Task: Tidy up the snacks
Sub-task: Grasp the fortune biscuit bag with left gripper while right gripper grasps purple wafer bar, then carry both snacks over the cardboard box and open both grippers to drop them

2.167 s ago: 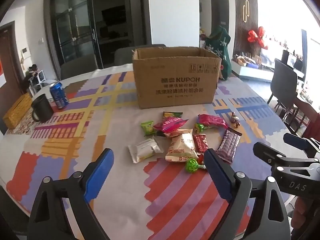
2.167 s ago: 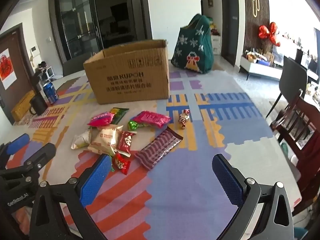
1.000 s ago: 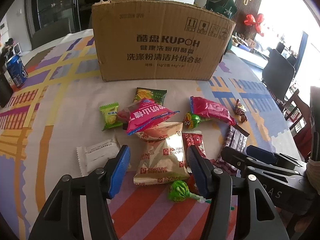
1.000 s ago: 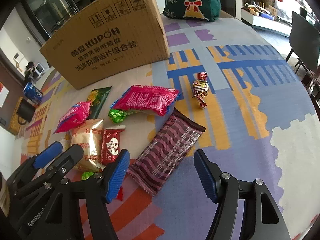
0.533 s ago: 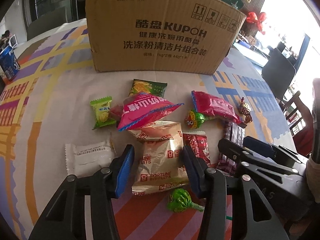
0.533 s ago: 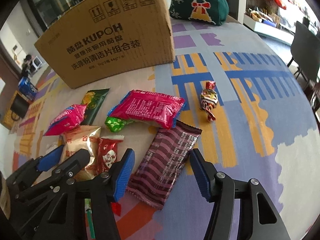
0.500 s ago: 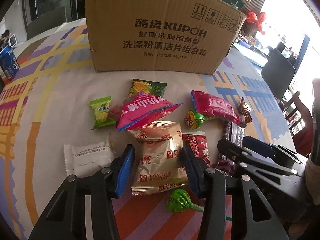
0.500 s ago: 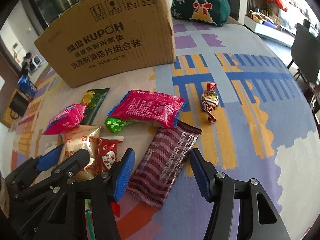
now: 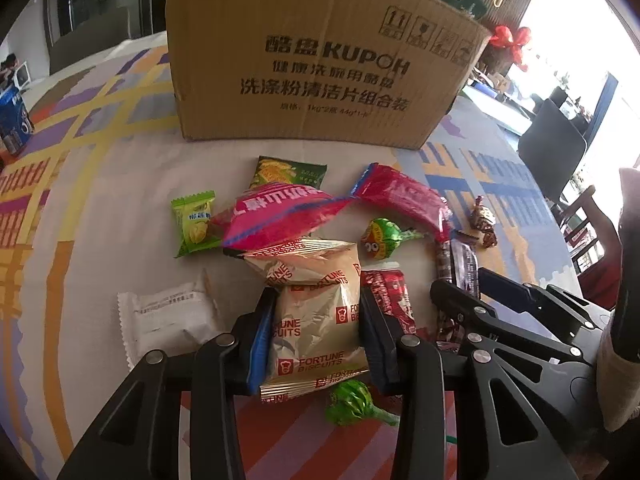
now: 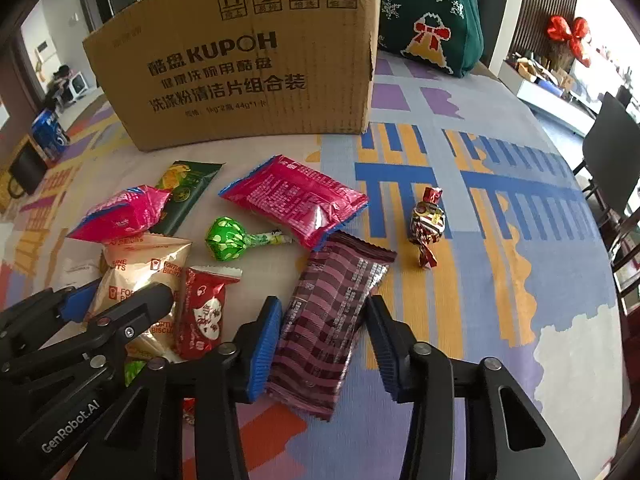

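Several snacks lie on the patterned tablecloth in front of a cardboard box (image 9: pixel 320 60). My left gripper (image 9: pixel 318 320) straddles the gold Fortune Biscuits pack (image 9: pixel 316 300); its jaws are closing and both blue pads touch the pack's sides. My right gripper (image 10: pixel 324 328) is closing around the maroon striped bar (image 10: pixel 332 320), with a thin gap still at its right pad. A small red packet (image 10: pixel 204 308) lies between the two grippers. Around them lie a pink pack (image 9: pixel 276 216), a red pack (image 10: pixel 296 200), a green lollipop (image 10: pixel 224 238) and a wrapped candy (image 10: pixel 428 220).
A white pack (image 9: pixel 168 320), a green candy (image 9: pixel 194 224) and a second green lollipop (image 9: pixel 350 400) lie near my left gripper. A blue can (image 10: pixel 50 134) and black mug (image 10: pixel 26 168) stand far left. A green bag (image 10: pixel 432 12) sits behind the box; a dark chair (image 10: pixel 612 160) stands right.
Both grippers came down close over the snack pile and narrowed their jaws: the left around the Fortune Biscuits pack, the right around the maroon bar.
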Available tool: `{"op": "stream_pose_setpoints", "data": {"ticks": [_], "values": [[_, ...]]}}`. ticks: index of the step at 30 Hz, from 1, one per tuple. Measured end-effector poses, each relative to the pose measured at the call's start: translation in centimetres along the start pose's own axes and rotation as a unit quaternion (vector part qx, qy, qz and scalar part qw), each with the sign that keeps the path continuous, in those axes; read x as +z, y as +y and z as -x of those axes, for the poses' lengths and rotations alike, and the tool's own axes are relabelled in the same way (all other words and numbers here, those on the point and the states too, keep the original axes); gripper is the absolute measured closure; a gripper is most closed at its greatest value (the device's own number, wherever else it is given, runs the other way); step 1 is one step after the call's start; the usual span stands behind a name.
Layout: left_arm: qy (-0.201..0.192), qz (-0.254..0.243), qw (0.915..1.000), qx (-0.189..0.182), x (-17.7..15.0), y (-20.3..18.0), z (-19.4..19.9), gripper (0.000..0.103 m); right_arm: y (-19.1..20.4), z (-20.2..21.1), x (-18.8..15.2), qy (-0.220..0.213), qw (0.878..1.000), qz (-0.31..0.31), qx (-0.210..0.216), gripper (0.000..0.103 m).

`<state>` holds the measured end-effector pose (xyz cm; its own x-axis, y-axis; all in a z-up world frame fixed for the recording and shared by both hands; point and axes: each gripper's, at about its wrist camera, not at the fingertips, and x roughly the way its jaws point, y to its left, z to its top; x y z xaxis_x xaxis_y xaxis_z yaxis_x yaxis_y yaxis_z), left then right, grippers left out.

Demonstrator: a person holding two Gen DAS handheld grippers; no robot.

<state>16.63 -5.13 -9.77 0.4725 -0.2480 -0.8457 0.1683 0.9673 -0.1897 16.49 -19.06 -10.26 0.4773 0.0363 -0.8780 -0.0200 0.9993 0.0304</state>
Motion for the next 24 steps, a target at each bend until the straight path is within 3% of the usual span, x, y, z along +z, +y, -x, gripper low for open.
{"op": "stream_pose_setpoints", "data": {"ticks": [7, 14, 16, 18, 24], "values": [[-0.022, -0.011, 0.9997, 0.002, -0.4, -0.7, 1.8, 0.063, -0.8, 1.3, -0.4, -0.010, 1.000, -0.013, 0.022, 0.063], [-0.054, -0.017, 0.9984, 0.005, -0.4, -1.2, 4.3, 0.063, -1.1, 4.1, -0.6, -0.049, 0.999, -0.004, 0.024, 0.066], [-0.063, -0.019, 0.9978, 0.004, -0.3, -1.7, 5.0, 0.063, -1.0, 4.8, -0.7, -0.058, 0.998, -0.002, 0.024, 0.076], [-0.070, -0.021, 0.9973, 0.003, -0.5, -2.1, 5.6, 0.063, -0.9, 5.4, -0.8, -0.064, 0.997, 0.000, 0.032, 0.076], [-0.079, -0.022, 0.9965, 0.012, -1.0, -2.4, 6.8, 0.063, -1.4, 5.5, -1.7, -0.053, 0.997, -0.015, 0.053, 0.076]]}}
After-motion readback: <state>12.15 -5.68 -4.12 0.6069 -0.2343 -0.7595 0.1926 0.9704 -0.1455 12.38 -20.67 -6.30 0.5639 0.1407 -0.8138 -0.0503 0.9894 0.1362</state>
